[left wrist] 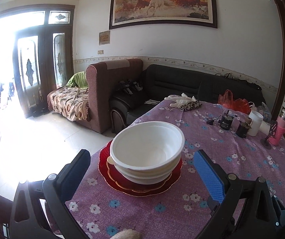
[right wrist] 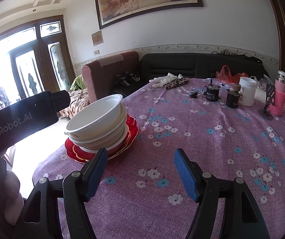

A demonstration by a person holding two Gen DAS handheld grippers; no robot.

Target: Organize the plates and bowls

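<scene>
A stack of white bowls [left wrist: 148, 151] sits on red scalloped plates [left wrist: 110, 171] near the left edge of a table with a purple flowered cloth [left wrist: 232, 159]. My left gripper [left wrist: 142, 155] is open, its fingers wide on either side of the stack and short of it, touching nothing. In the right wrist view the same bowls [right wrist: 96, 121] and red plates [right wrist: 131, 127] lie ahead to the left. My right gripper [right wrist: 140, 159] is open over bare cloth, just right of the stack, with nothing between its fingers. The left gripper's black body [right wrist: 21, 115] shows at the left.
At the table's far right stand a white jar [right wrist: 247, 93], two black cylinders [right wrist: 212, 94], a pink bottle [right wrist: 280, 97] and a red plastic bag [right wrist: 229, 74]. White gloves and a leopard-print pouch [right wrist: 174, 82] lie at the far edge. Sofas stand behind the table.
</scene>
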